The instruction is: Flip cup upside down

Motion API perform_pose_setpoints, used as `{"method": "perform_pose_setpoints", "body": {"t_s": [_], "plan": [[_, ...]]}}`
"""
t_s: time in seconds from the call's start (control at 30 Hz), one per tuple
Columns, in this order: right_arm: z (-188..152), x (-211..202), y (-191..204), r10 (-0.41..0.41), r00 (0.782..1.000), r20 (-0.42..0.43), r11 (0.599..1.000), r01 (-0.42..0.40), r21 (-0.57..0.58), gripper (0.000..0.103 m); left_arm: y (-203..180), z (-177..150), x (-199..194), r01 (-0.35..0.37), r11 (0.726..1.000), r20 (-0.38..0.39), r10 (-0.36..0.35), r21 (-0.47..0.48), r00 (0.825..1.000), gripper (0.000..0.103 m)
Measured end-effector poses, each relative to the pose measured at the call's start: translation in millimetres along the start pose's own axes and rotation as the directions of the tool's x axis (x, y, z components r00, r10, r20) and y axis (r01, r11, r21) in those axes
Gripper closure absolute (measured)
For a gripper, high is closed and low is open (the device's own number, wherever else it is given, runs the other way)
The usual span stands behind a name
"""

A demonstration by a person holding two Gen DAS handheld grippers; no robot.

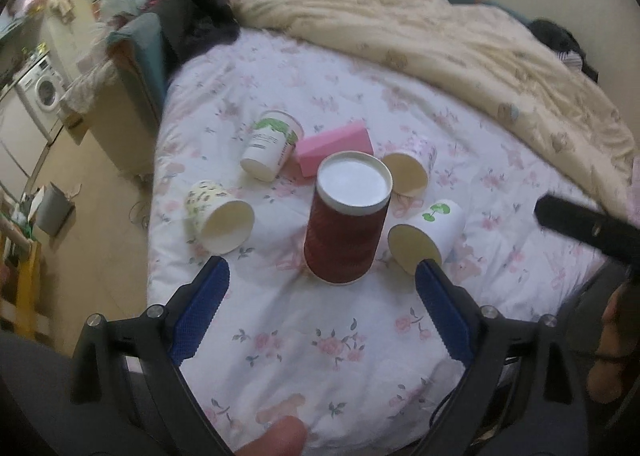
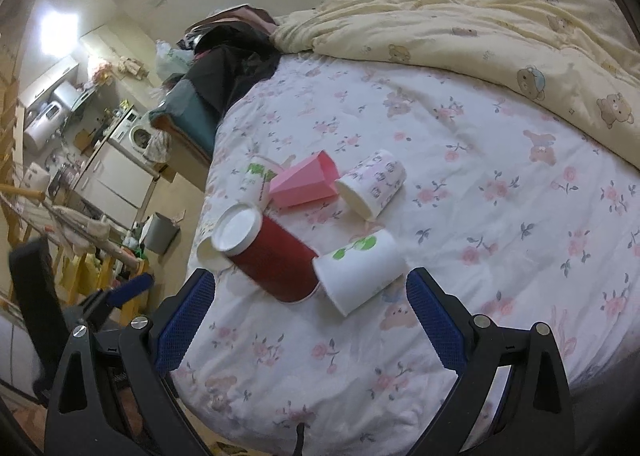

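A dark red ribbed paper cup (image 1: pixel 344 232) stands upside down on the floral bed sheet (image 1: pixel 320 344), its white base facing up. It also shows in the right wrist view (image 2: pixel 276 260). My left gripper (image 1: pixel 322 276) is open and empty, its blue pads just in front of the red cup on either side. My right gripper (image 2: pixel 310 288) is open and empty, just short of the red cup and a white cup with green leaves (image 2: pixel 360 268). The right gripper's black body shows at the right edge of the left wrist view (image 1: pixel 588 230).
Several paper cups lie on their sides around the red one: a green-print cup (image 1: pixel 270 149), a patterned cup (image 1: pixel 218 217), the leaf cup (image 1: pixel 426 240) and a pink-print cup (image 1: pixel 410 169). A pink box (image 1: pixel 334 145) lies behind. A cream duvet (image 1: pixel 460 39) covers the far bed. The bed's left edge drops to the floor.
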State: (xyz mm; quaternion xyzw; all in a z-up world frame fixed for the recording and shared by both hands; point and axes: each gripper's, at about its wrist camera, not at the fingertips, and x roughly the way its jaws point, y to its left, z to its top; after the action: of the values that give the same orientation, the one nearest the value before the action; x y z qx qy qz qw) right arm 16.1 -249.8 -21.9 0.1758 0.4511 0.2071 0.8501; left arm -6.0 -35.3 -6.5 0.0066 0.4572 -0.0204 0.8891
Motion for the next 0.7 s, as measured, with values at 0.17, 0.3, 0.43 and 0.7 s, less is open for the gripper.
{"method": "perform_pose_setpoints", "body": {"t_s": [0.17,0.3,0.43,0.7], "plan": [[-14.6,-11.3,20.7,-0.032,0.998,0.045,0.996,0.036,-0.078,0.004,11.9,-8.5,-18.8,0.012,0.999,0.056,-0.009,-0.044,0.998,0.01],[-28.6,-16.2,30.0,-0.083,0.991,0.103,0.989,0.094,-0.11,0.004,19.1,-17.0,-30.2,0.007,0.997,0.095,0.0,-0.078,0.995,0.001],[-45.2,-14.6,37.9,-0.137,0.983,0.123,0.979,0.153,-0.136,0.004,20.6,-27.0,-36.5,0.009,0.996,0.124,0.002,-0.087,0.992,0.0],[-65.5,-11.7,47.1,-0.206,0.967,0.152,0.959,0.23,-0.166,0.004,17.7,-44.5,-37.8,-0.008,0.996,0.131,0.02,-0.088,0.991,0.0]]}}
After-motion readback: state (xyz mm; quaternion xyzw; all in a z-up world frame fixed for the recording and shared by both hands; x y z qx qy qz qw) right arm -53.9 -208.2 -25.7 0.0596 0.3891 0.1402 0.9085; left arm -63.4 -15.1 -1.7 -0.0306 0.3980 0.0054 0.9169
